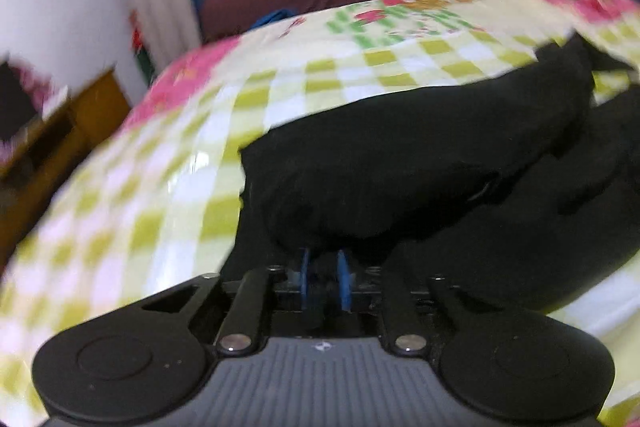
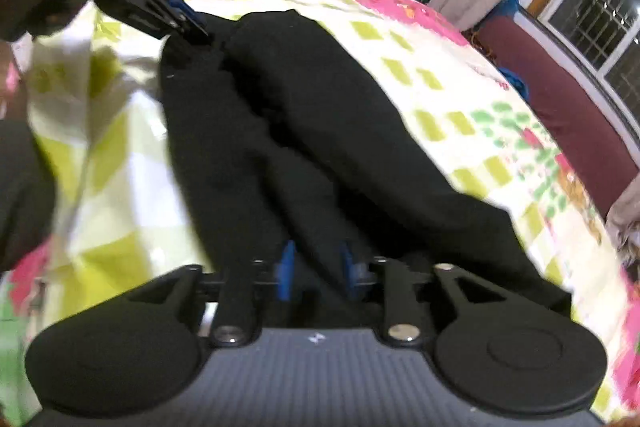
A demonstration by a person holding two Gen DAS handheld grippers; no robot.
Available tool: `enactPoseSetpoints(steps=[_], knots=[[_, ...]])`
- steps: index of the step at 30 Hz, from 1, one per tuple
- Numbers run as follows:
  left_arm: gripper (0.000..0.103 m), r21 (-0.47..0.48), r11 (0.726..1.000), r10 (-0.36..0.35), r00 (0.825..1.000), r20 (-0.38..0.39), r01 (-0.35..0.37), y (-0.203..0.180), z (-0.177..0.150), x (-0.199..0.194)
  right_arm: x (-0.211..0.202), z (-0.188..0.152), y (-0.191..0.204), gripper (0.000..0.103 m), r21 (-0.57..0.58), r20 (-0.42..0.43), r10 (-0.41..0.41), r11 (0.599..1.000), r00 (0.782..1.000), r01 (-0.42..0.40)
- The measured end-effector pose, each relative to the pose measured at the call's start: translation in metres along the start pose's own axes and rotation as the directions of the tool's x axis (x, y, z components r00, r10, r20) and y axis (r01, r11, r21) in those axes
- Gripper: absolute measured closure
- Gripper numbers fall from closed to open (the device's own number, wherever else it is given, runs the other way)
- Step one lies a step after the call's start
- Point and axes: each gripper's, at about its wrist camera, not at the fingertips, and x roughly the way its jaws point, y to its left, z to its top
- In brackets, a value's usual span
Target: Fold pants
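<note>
On a checked bed (image 2: 420, 75), black pants (image 2: 304, 131) run lengthwise from the right claw (image 2: 316, 269) to the left claw (image 2: 188, 19); each claw, slightly spread, straddles cloth at one end.

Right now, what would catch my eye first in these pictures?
The black pants sprawl lengthwise across a bed, dark against its bright checked sheet of yellow-green squares and pink patches. A black handheld gripper with blue fingers sits at each end of the pants, the right gripper nearest.
</note>
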Motion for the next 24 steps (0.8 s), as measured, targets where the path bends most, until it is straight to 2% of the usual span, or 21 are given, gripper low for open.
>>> enactPoseSetpoints(steps=[4, 6, 8, 11, 16, 20, 22, 23, 24], knots=[[0.062, 0.139, 0.990, -0.009, 1.000, 0.000, 0.009, -0.017, 0.003, 0.012, 0.017, 0.003, -0.027, 0.072, -0.078, -0.025, -0.074, 0.994, 0.997, 0.072], [0.061, 0.171, 0.985, -0.016, 1.000, 0.005, 0.015, -0.021, 0.004, 0.014, 0.024, -0.005, -0.036, 0.060, -0.135, -0.035, -0.124, 0.984, 0.992, 0.118], [0.054, 0.193, 0.981, -0.026, 1.000, 0.013, 0.023, -0.026, 0.005, 0.016, 0.032, -0.015, -0.046, 0.055, -0.204, -0.044, -0.181, 0.964, 0.982, 0.169], [0.052, 0.234, 0.972, -0.027, 1.000, 0.013, 0.023, -0.035, 0.002, 0.018, 0.045, -0.030, -0.061, 0.055, -0.285, -0.065, -0.225, 0.938, 0.972, 0.198], [0.052, 0.259, 0.966, -0.019, 0.999, 0.027, 0.012, -0.044, -0.001, 0.016, 0.072, -0.029, -0.076, 0.054, -0.306, -0.057, -0.243, 0.928, 0.968, 0.215], [0.052, 0.234, 0.972, -0.019, 0.999, 0.040, 0.009, -0.044, -0.002, 0.011, 0.089, -0.030, -0.066, 0.055, -0.375, -0.003, -0.270, 0.893, 0.963, 0.249], [0.052, 0.205, 0.979, 0.000, 0.998, 0.055, -0.011, -0.044, -0.003, 0.005, 0.095, -0.025, -0.066, 0.066, -0.353, 0.007, -0.297, 0.893, 0.955, 0.280], [0.052, 0.191, 0.981, 0.008, 0.998, 0.068, -0.021, -0.045, -0.003, 0.001, 0.093, -0.020, -0.072, 0.086, -0.292, 0.003, -0.291, 0.915, 0.957, 0.279], [0.052, 0.178, 0.984, 0.012, 0.996, 0.085, -0.027, -0.045, -0.004, -0.005, 0.086, -0.014, -0.080, 0.094, -0.212, -0.004, -0.271, 0.941, 0.963, 0.264]])
